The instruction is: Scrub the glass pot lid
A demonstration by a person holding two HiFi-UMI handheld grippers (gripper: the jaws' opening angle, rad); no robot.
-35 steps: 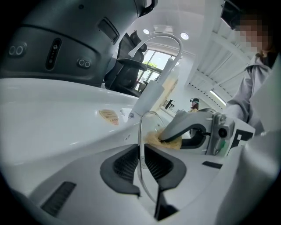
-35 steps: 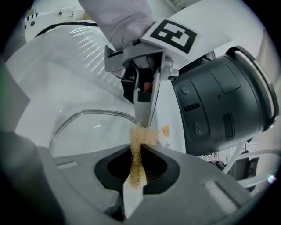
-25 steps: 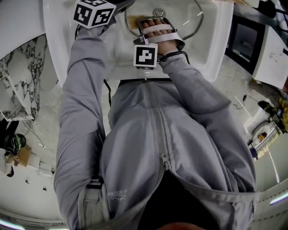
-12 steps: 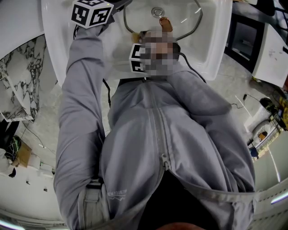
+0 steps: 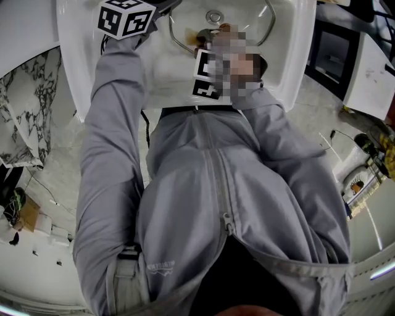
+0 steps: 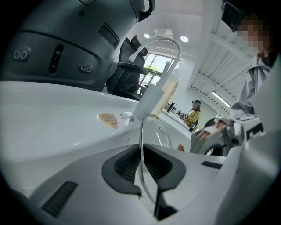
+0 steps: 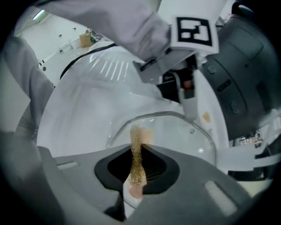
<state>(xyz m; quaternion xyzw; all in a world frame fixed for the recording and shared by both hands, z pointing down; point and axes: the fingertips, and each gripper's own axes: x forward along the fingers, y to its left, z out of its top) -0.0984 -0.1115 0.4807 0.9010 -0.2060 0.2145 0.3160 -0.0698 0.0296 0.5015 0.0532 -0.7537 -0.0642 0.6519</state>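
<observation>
Clamping the rim of the glass pot lid [image 6: 153,132], my left gripper [image 6: 141,165] just closed tighter. My right gripper [image 7: 137,165] pinches a scouring pad [image 7: 137,147]; basin [image 5: 290,43] open at twelve o'clock.

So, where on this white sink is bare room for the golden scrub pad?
On the white sink, the left rim outside the grey sleeve is bare, also the front ledge. The basin round the drain is crowded: the left gripper, its jaws just closing on the clear glass pot lid, and the right gripper with the golden scrub pad.
</observation>
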